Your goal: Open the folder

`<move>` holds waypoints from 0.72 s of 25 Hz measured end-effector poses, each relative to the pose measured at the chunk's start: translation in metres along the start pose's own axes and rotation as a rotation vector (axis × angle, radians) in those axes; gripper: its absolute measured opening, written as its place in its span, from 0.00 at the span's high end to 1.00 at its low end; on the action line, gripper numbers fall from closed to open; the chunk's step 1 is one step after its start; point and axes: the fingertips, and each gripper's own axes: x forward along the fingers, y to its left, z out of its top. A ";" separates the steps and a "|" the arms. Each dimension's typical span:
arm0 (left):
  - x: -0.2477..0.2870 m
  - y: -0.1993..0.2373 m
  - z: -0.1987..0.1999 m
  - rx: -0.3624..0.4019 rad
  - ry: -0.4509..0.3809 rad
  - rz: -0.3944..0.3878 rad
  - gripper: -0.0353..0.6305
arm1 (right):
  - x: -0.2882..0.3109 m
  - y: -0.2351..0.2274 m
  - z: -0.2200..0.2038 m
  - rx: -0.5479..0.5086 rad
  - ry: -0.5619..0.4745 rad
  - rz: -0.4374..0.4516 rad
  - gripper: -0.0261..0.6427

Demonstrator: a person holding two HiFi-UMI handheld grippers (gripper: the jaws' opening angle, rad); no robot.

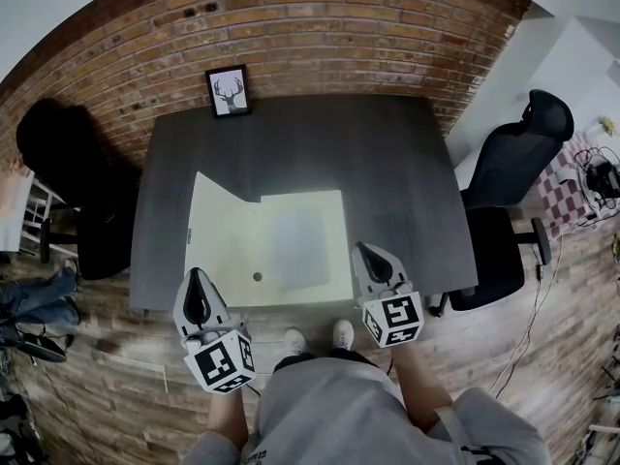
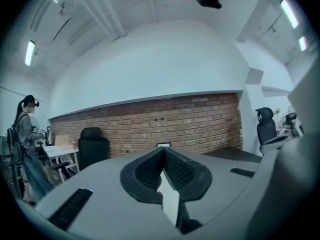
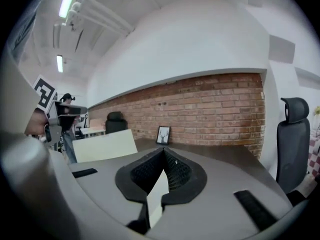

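Observation:
The cream folder (image 1: pixel 291 250) lies on the dark table (image 1: pixel 387 163) near its front edge. Its left cover (image 1: pixel 218 226) looks tilted up; in the right gripper view it shows as a pale panel (image 3: pixel 102 144) standing at the left. My left gripper (image 1: pixel 197 275) hangs above the folder's near left corner, and its jaws meet at the tips (image 2: pixel 163 149). My right gripper (image 1: pixel 364 249) is beside the folder's near right corner, also shut (image 3: pixel 163 150). A pale sliver shows in the gap below each pair of pads. I see nothing gripped.
A framed deer picture (image 1: pixel 230 91) leans on the brick wall at the table's back edge. A black office chair (image 1: pixel 509 211) stands to the right and a dark chair (image 1: pixel 68 163) to the left. A person (image 2: pixel 27 144) stands far left by a white desk.

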 end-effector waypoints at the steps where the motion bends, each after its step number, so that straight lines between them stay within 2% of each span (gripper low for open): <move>1: 0.001 -0.013 0.006 -0.010 -0.012 -0.040 0.94 | -0.004 0.001 0.016 -0.008 -0.036 -0.005 0.96; 6: 0.000 -0.069 0.030 -0.054 -0.066 -0.226 0.94 | -0.026 0.009 0.081 -0.043 -0.187 -0.028 0.96; 9: -0.003 -0.091 0.040 -0.061 -0.095 -0.295 0.94 | -0.037 0.016 0.104 -0.051 -0.241 -0.035 0.96; 13: -0.003 -0.106 0.045 -0.061 -0.106 -0.335 0.94 | -0.046 0.020 0.119 -0.057 -0.279 -0.035 0.96; 18: -0.001 -0.109 0.046 -0.064 -0.108 -0.337 0.94 | -0.046 0.016 0.119 -0.072 -0.284 -0.037 0.96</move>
